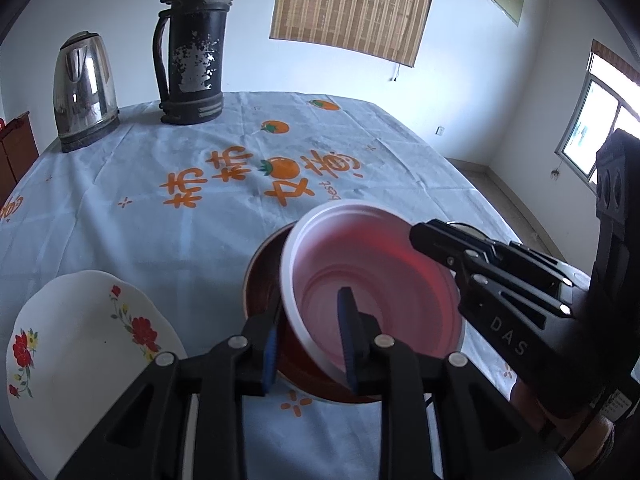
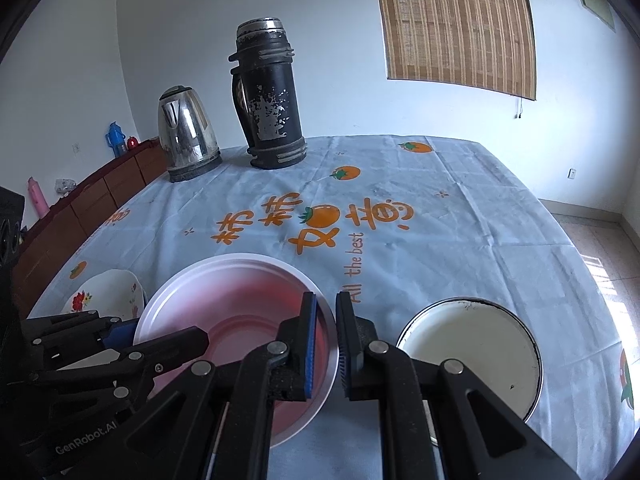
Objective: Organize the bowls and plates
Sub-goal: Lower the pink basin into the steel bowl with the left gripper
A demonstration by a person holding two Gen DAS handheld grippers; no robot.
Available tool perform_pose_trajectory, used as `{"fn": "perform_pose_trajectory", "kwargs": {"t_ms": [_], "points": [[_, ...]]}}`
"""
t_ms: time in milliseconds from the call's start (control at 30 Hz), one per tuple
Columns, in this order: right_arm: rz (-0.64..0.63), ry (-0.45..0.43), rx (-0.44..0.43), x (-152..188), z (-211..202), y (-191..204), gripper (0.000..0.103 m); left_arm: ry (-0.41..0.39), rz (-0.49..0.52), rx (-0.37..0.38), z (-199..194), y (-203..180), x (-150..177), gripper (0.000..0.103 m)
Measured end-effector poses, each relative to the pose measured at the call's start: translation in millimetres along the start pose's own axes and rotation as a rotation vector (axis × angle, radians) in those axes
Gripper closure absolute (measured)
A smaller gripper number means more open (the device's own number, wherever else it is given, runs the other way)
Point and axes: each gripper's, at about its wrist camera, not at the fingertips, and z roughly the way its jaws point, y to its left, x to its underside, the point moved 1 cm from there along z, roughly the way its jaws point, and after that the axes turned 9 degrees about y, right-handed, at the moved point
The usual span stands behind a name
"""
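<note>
White walls and a bamboo blind (image 2: 456, 24) stand behind the desk (image 2: 460, 216), which wears a pale blue cloth printed with orange fruit and characters. At its far end a steel kettle (image 2: 187, 140) stands just beside a tall, worn black thermos (image 2: 270, 100).

Near the front, the pink plastic bowl (image 1: 372, 280) is tilted, and it appears to sit inside a darker reddish-brown bowl (image 1: 262, 276) whose rim shows at its left. The left gripper (image 1: 310, 340) straddles the pink bowl's near rim, one blue-padded finger inside and one outside; the fingers (image 1: 347, 332) are close on the wall, but whether they are pressing it I cannot tell. The right gripper (image 2: 326, 344) stands at the opposite side of the same bowl, its fingers (image 2: 309, 344) a narrow gap apart with the rim between them, and a sliver of space shows, so they are not pressed on it.

A white plate with red flowers (image 1: 84, 344) lies to the left, near the bowls. A cream enamel dish with a dark rim (image 2: 472, 356) sits on the cloth to the right, apart from them.
</note>
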Motion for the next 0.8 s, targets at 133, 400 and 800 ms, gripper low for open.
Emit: {"fn": "perform_pose_trajectory", "kwargs": {"t_ms": [133, 400, 800], "points": [[-0.006, 0.007, 0.004, 1.0, 1.6, 0.3, 0.092, -0.002, 0.004, -0.005, -0.1, 0.0, 0.3, 0.079], [-0.013, 0.022, 0.017, 2.6, 5.6, 1.2, 0.092, -0.001, 0.001, -0.006, 0.5, 0.6, 0.5, 0.079], [-0.013, 0.029, 0.029, 3.4, 7.6, -0.3, 0.094, -0.006, -0.004, -0.002, -1.9, 4.9, 0.1, 0.079]]}}
